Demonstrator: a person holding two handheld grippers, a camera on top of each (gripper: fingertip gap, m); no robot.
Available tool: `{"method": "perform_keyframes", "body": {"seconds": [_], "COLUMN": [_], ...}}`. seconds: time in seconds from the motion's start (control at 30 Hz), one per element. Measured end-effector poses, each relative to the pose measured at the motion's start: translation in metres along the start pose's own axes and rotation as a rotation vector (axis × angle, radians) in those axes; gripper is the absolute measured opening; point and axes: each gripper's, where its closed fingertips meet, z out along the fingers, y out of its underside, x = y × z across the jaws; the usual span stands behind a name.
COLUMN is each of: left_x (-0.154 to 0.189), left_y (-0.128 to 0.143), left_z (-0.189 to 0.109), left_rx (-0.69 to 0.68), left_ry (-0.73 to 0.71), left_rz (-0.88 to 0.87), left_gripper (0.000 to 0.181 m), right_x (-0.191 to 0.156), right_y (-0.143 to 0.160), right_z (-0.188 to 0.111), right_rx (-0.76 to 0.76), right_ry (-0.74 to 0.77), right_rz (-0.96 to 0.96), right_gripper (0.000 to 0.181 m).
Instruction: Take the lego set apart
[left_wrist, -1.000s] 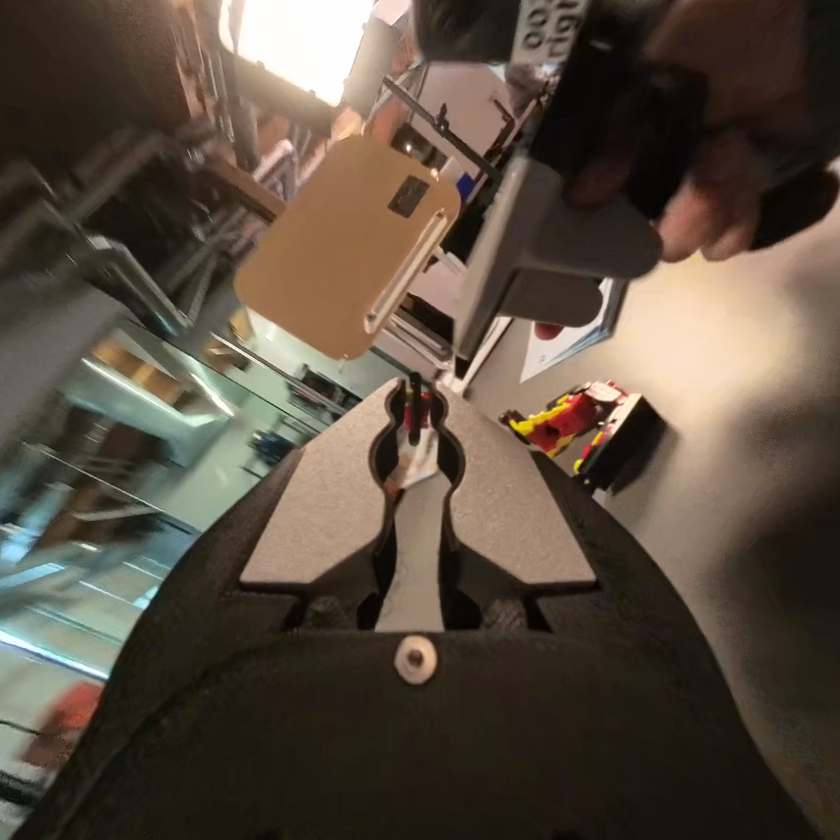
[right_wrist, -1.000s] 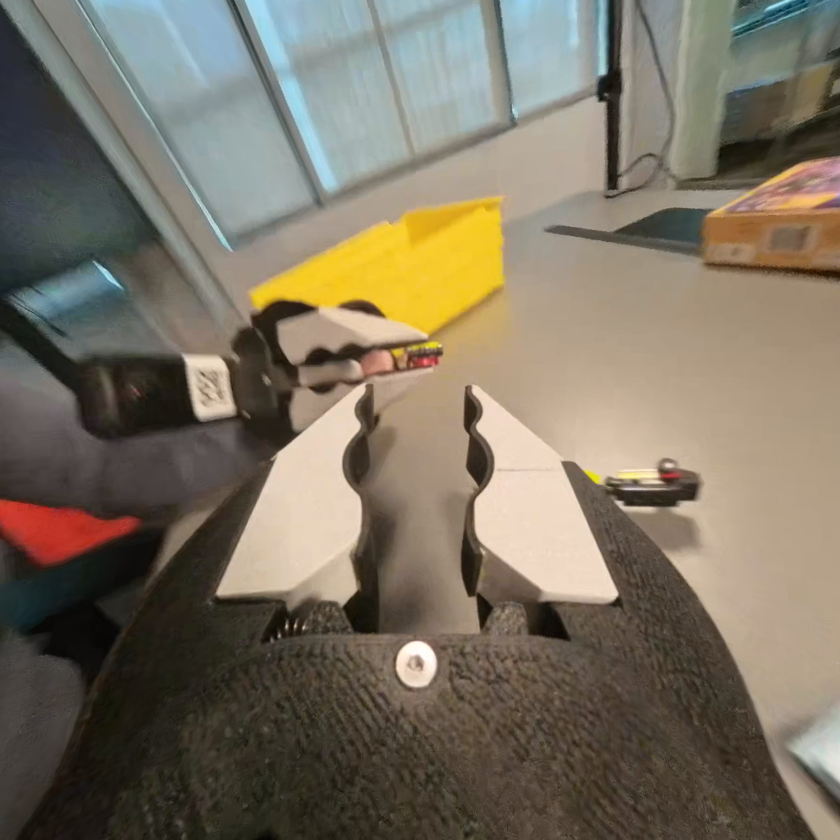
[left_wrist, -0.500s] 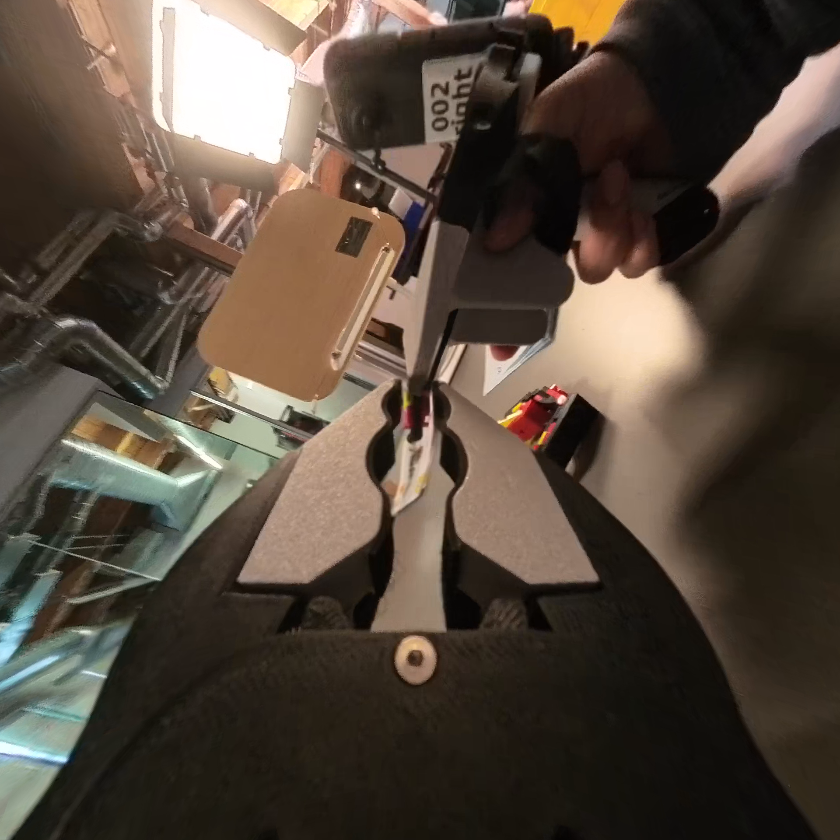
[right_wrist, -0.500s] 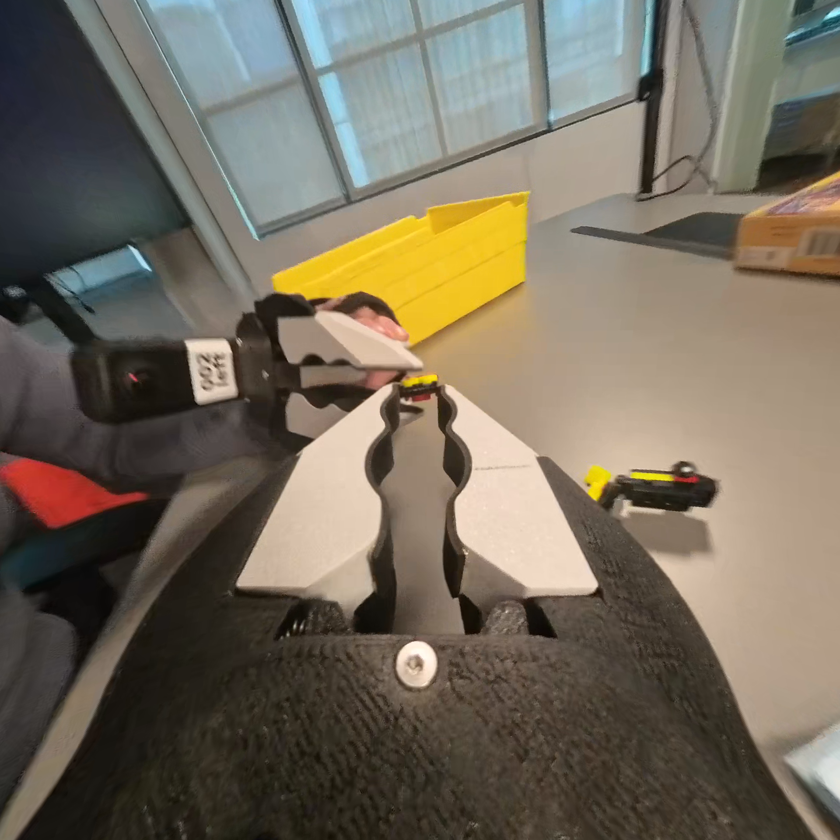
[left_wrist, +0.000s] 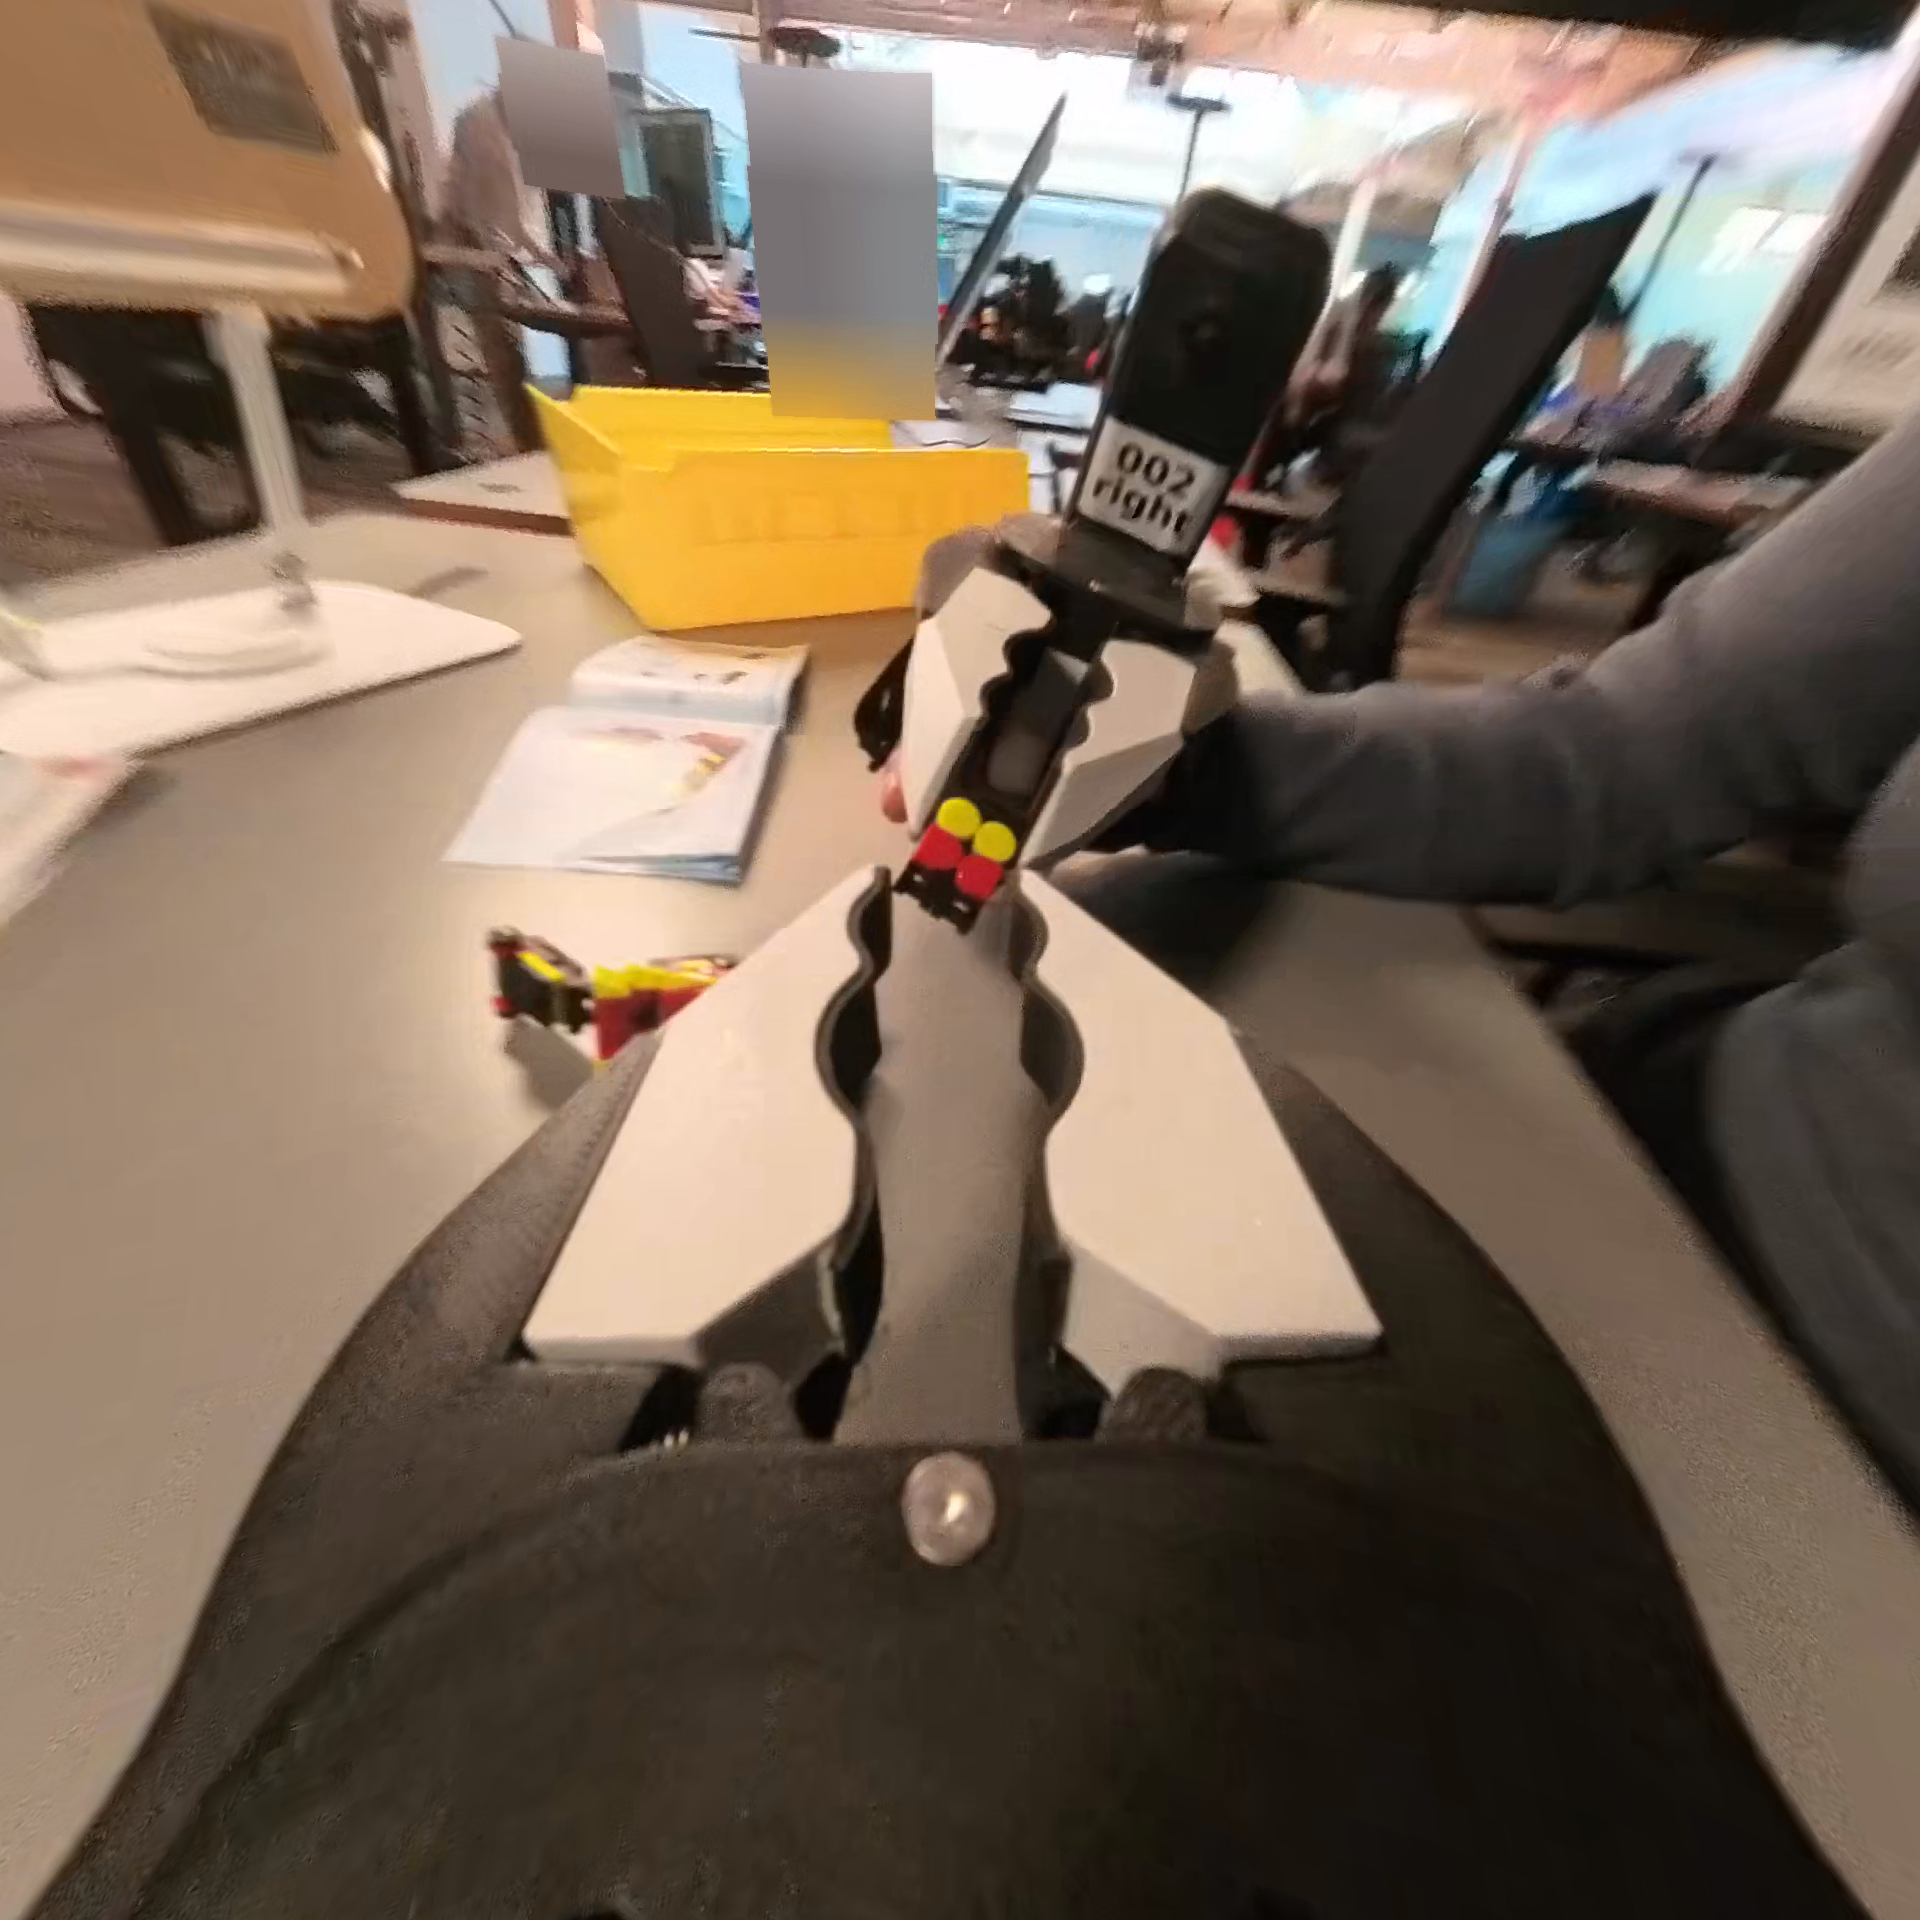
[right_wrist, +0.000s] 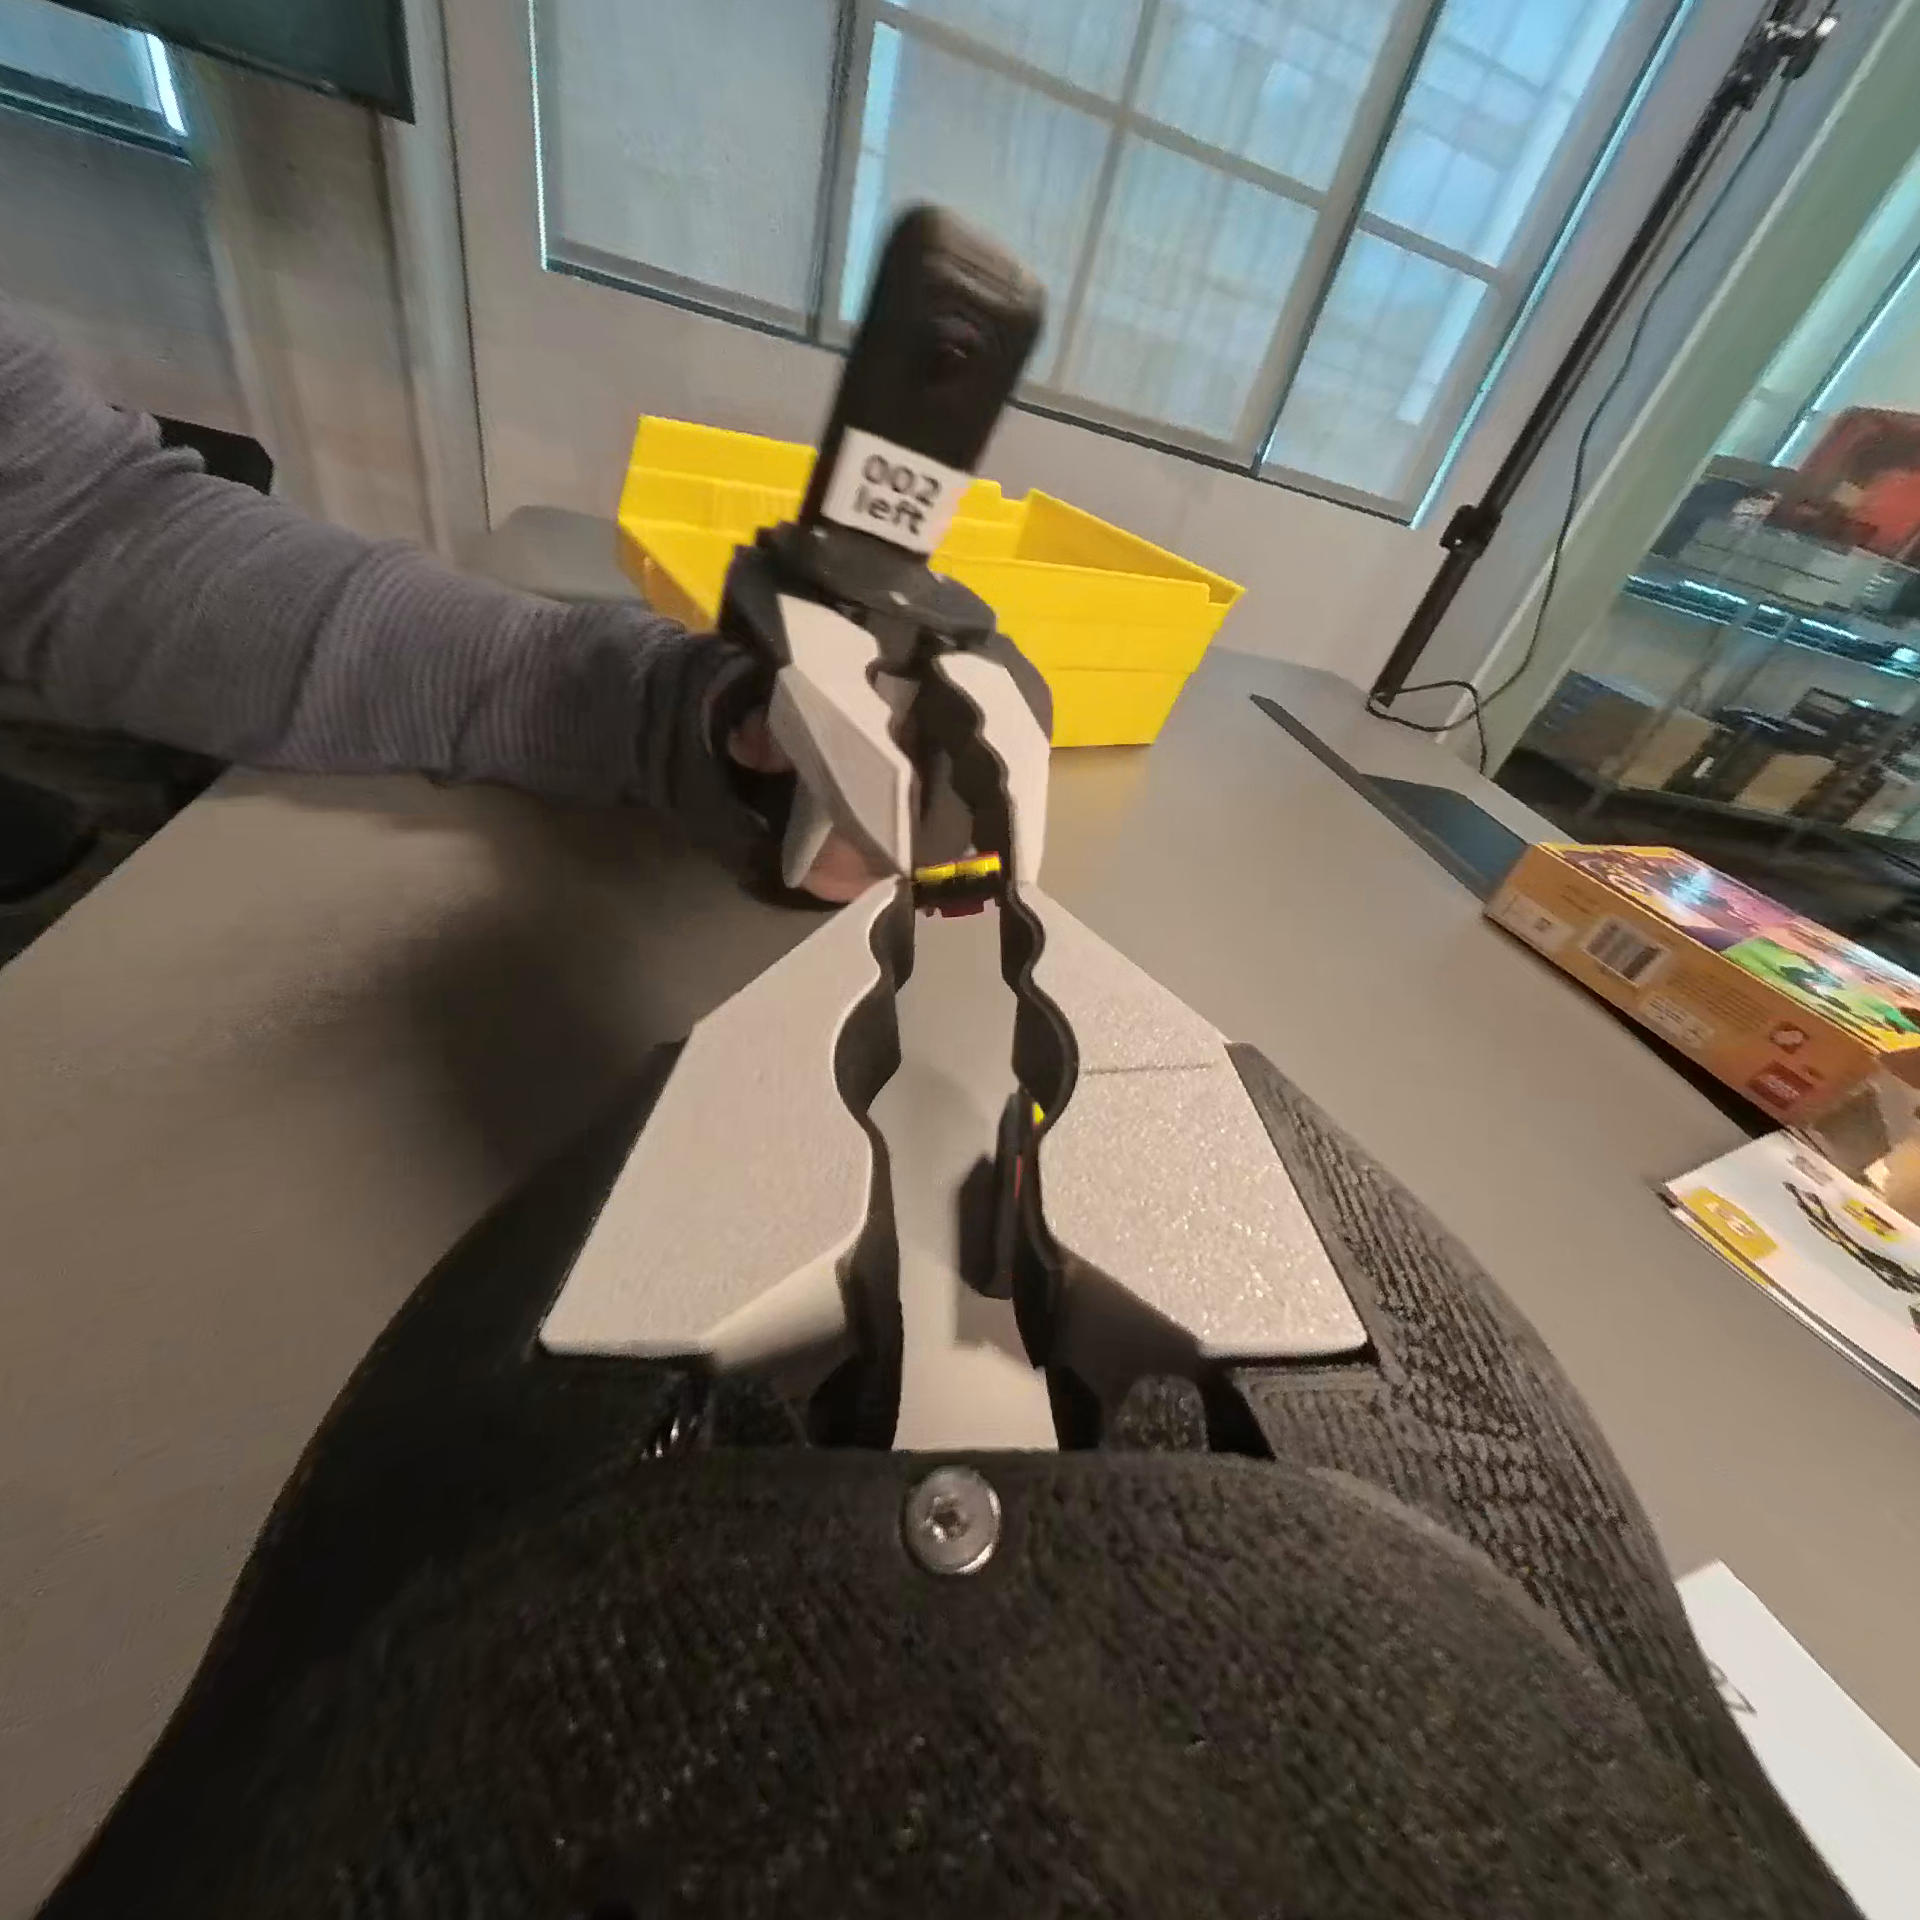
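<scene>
Above the grey worktop (left_wrist: 260, 1091), the left hand-held gripper (left_wrist: 940, 894) and the right hand-held gripper (right_wrist: 951, 899) meet tip to tip, each clamped on one end of a small red, yellow and black lego piece (left_wrist: 961, 857), probably so opposing pulls can split it. Its long axis seems to run from one gripper toward the other, studs facing the left wrist camera. Another lego chunk (left_wrist: 592, 987) lies on the worktop to the left, near a booklet (left_wrist: 644, 769) and a far yellow bin (left_wrist: 790, 520).
</scene>
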Motion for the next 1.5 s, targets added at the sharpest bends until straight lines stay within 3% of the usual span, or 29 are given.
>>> {"method": "perform_keyframes", "body": {"seconds": [0.17,0.27,0.33,0.43,0.5,0.67,0.83,0.97,1.23,1.5], "left_x": [0.013,0.024,0.022,0.021,0.01,-0.024,-0.027,-0.027,-0.035,-0.018], "left_y": [-0.003,-0.013,-0.015,-0.014,-0.011,0.012,0.022,0.025,0.028,0.033], "left_z": [0.001,-0.003,-0.003,-0.003,-0.001,-0.001,0.002,0.003,0.003,0.001], "left_rx": [0.043,0.091,0.106,0.096,0.092,-0.021,-0.087,-0.107,-0.115,-0.171], "left_ry": [0.285,0.454,0.429,0.411,0.321,0.037,-0.004,-0.006,-0.085,0.039], "left_rz": [-0.476,-0.621,-0.602,-0.6,-0.581,-0.502,-0.503,-0.524,-0.505,-0.52], "left_gripper": [0.024,0.022,0.011,0.011,0.009,0.008,0.008,0.008,0.008,0.008], "right_x": [-0.006,-0.011,-0.013,-0.012,-0.002,0.014,0.017,0.019,0.024,0.008], "right_y": [-0.009,-0.011,-0.013,-0.01,-0.001,0.021,0.032,0.039,0.043,0.041], "right_z": [0.0,0.001,0.002,0.002,0.003,0.01,0.014,0.016,0.016,0.011], "right_rx": [0.035,0.033,0.037,0.015,-0.05,-0.262,-0.408,-0.471,-0.488,-0.323], "right_ry": [-0.025,-0.037,-0.039,-0.024,0.058,0.224,0.291,0.314,0.326,0.106], "right_rz": [-0.025,-0.052,-0.064,-0.091,-0.161,-0.376,-0.592,-0.677,-0.624,-0.207], "right_gripper": [0.014,0.014,0.014,0.014,0.01,0.038,0.018,0.014,0.013,0.012]}}
